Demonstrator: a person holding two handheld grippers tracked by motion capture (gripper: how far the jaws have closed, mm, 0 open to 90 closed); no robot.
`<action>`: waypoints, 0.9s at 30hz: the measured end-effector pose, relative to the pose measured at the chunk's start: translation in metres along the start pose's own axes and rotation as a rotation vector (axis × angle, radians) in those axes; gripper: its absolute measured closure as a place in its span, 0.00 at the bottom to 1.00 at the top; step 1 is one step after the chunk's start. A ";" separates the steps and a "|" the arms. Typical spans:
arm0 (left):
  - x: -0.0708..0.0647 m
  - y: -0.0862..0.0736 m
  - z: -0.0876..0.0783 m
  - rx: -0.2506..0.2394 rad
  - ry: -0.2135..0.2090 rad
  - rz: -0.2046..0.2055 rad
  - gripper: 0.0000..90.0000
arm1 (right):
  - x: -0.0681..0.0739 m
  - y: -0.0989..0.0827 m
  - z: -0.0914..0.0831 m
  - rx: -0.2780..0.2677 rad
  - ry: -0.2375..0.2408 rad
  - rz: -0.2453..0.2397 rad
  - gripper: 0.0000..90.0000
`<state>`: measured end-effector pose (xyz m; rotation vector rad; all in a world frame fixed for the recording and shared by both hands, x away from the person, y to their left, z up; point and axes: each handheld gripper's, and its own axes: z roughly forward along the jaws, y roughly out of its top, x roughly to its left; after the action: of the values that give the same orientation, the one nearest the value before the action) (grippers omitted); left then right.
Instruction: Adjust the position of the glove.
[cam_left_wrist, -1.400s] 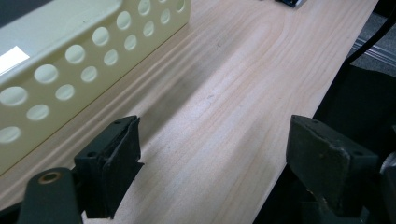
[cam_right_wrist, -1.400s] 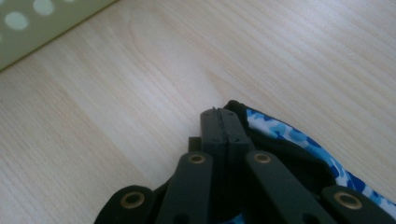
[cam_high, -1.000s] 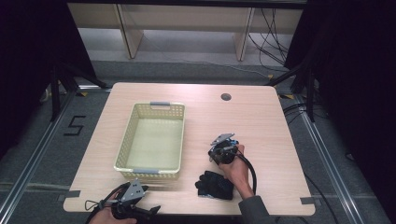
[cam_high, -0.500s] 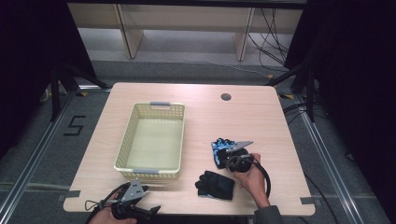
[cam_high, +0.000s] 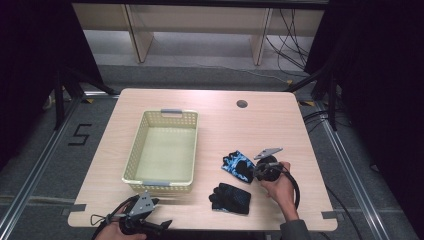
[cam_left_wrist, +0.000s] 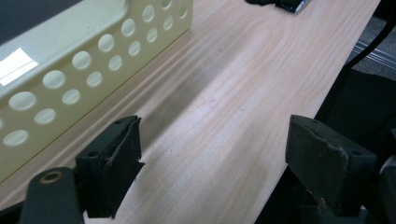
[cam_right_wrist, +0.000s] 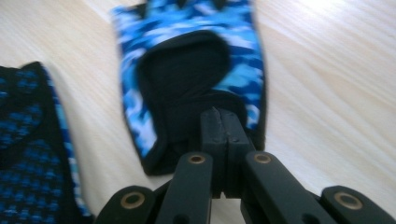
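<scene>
We note the blue camouflage glove (cam_high: 238, 165) lying flat on the table (cam_high: 220, 120) toward its right edge, its black cuff pinched in the fully closed jaws of the right tool (cam_right_wrist: 219, 122), held by the person's right hand (cam_high: 280, 187). Just beside it, nearer the front edge, lies the second glove (cam_high: 230, 198), black with a blue check, apart from the first. The pale yellow basket (cam_high: 165, 116) stands left of centre, and at the front left corner the left tool (cam_left_wrist: 212, 154) rests with jaws wide apart, nothing between them but bare table.
</scene>
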<state>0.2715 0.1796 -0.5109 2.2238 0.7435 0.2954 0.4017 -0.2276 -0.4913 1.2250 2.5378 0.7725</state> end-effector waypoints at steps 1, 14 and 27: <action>0.000 0.000 0.000 0.003 0.001 0.001 0.20 | -0.001 0.000 0.000 0.004 -0.002 0.002 1.00; -0.002 -0.001 0.001 -0.010 -0.008 -0.036 0.20 | -0.005 0.013 -0.013 -0.121 -0.051 -0.026 0.77; -0.001 0.000 0.000 -0.007 -0.004 -0.021 0.20 | -0.003 0.029 0.011 -0.068 -0.036 -0.032 0.67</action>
<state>0.2705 0.1787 -0.5106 2.2082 0.7628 0.2830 0.4270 -0.2109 -0.4846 1.1634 2.4749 0.8152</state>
